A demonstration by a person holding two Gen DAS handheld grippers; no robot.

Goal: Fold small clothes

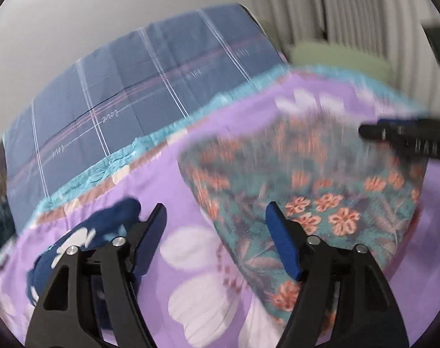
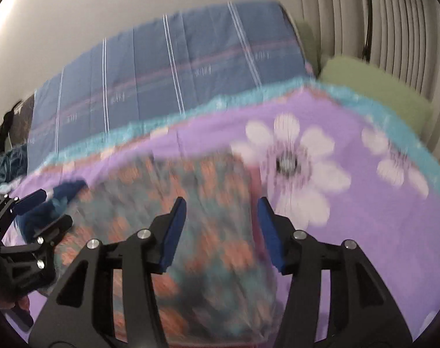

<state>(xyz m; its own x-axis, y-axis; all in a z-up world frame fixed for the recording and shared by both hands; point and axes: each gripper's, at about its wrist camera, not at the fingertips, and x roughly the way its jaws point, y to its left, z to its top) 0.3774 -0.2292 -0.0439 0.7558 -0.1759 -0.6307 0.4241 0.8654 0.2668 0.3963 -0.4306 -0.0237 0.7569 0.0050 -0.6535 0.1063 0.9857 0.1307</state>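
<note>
The left gripper [image 1: 215,213] hangs released, its blue-padded jaws spread wide over the purple floral blanket [image 1: 191,255] with nothing between them; the right gripper [image 2: 221,208] is likewise spread and empty, poised directly over the teal garment with coral flowers [image 2: 191,217]. That garment, the small piece to be folded, lies flat on the blanket, apparently spread so its edges can be pinched, and both grippers seem placed at its near side for that reason, though motion blur hides the hems. The left wrist view shows the garment [image 1: 321,191] to the right of its own jaws and a crumpled navy cloth with white print [image 1: 83,240] just behind its left finger; the right wrist view sees that cloth only partly, beside the other gripper. Beyond the blanket's turquoise trim lies a blue striped bedsheet [image 1: 150,87], and the right wrist view shows a green cushion [image 2: 376,92] more clearly, against pale pleated curtains [image 2: 394,14].
</note>
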